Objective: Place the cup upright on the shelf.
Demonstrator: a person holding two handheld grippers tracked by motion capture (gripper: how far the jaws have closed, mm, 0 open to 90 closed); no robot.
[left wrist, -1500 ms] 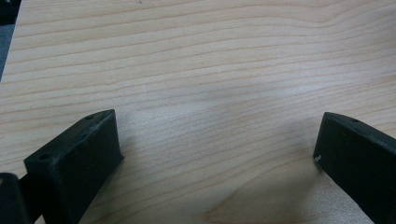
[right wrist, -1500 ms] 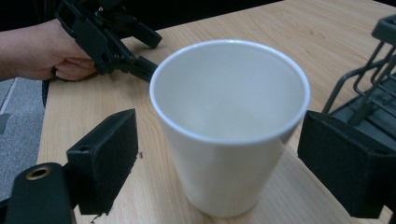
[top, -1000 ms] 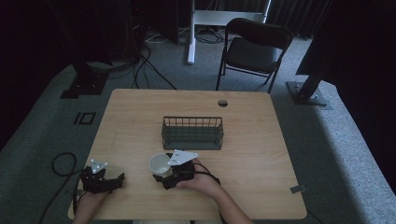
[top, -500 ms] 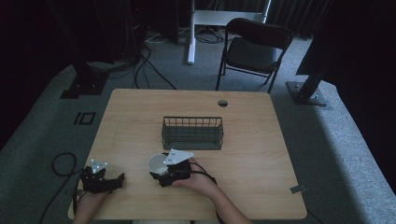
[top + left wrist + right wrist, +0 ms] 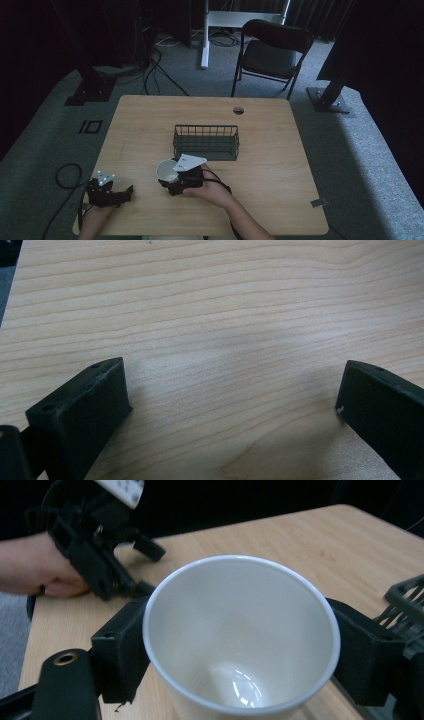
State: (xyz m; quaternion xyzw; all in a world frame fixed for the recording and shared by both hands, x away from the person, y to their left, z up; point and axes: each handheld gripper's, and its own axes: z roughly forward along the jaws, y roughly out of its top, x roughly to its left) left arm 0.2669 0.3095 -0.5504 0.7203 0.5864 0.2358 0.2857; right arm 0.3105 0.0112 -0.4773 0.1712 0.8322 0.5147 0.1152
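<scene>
The right tongs [image 5: 170, 181] clamp a white cup [image 5: 166, 170] upright at the table's [image 5: 270, 150] near middle, just short of the wire basket [image 5: 206, 141], so lifting it in seems next, while the left tongs [image 5: 122, 194] gape empty at the near left.

Light wood-grain rectangular table [image 5: 280, 165] sits mid-frame on grey carpet floor [image 5: 370, 165], with a round cable hole [image 5: 238, 110] near its far edge. Black folding chair [image 5: 270, 52] upper centre-right, white desk frame [image 5: 220, 20] at top centre, black cables [image 5: 155, 65] upper left. Dim lighting, dark surroundings.
</scene>
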